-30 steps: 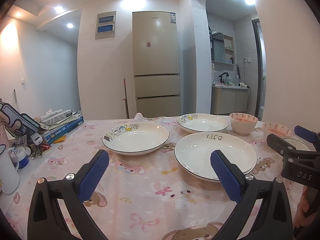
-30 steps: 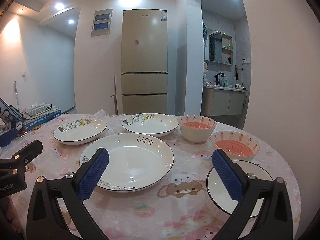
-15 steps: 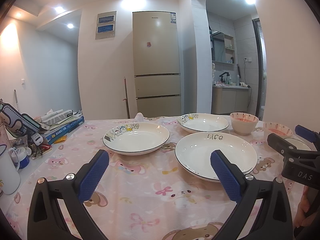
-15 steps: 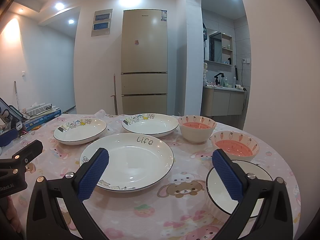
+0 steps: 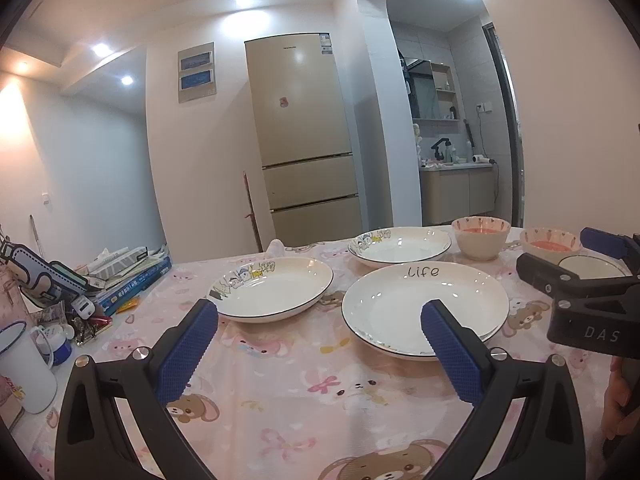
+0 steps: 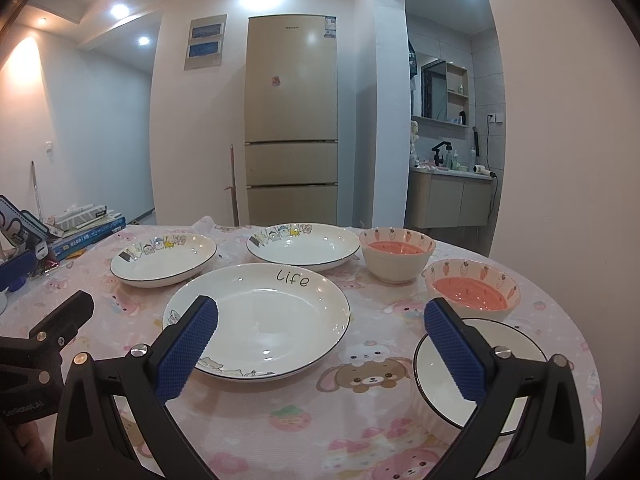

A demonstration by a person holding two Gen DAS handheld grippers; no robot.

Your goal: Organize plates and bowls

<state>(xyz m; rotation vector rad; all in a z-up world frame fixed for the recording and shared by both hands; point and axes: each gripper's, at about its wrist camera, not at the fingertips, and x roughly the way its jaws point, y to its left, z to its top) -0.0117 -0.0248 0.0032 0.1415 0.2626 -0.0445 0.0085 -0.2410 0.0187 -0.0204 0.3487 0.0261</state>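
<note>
While the "Life" plate is lying untouched just ahead of the right gripper, sorting appears to be only beginning (nothing stacked); next comes closing on a rim. Both it and the left gripper are gaping wide, holding nothing, above the tablecloth.

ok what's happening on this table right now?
A person holds a pair of tongs in each hand over a table set with dishes; nothing is picked up yet. The left tongs and right tongs are both open and empty. The "Life" plate lies nearest, with two cartoon-rimmed plates behind it, all apart. Two pink carrot bowls and a white black-rimmed bowl stand to the right, unstacked.
</note>
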